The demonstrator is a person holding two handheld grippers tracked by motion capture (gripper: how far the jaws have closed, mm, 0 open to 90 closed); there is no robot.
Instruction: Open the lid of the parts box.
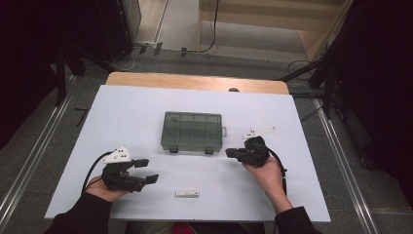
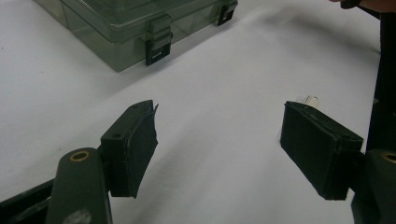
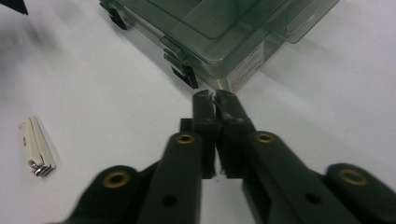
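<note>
A: Since the compartment box (image 1: 192, 131) sits shut at centre frame of the high view, both front latches down, I read the layout as a start position: box square to the person, grippers parked either side of it.

B: Agreed. Left gripper (image 1: 145, 171), lower left of the high view, jaws spread wide, nothing between them. In the left gripper view the open jaws frame bare white table (image 2: 224, 140), with the box's corner latch (image 2: 158, 43) at upper left.

A: Right gripper (image 1: 230, 153), just right of centre, jaws pressed together and holding nothing. In the right gripper view the tips point at the box's near latch (image 3: 180, 58), close to it but apart. My guess: closed tips are meant to flick that latch.

B: Plausible. The small white clipper-like tool (image 1: 187, 194) lies at bottom centre, well clear of both grippers. It looks like a folded nail clipper (image 3: 35, 147) in the right gripper view, though I can't be sure.

A: Any writing?

B: A white label (image 3: 246, 70) on the box's side wall, print too blurred to read. No brand legible anywhere.
</note>
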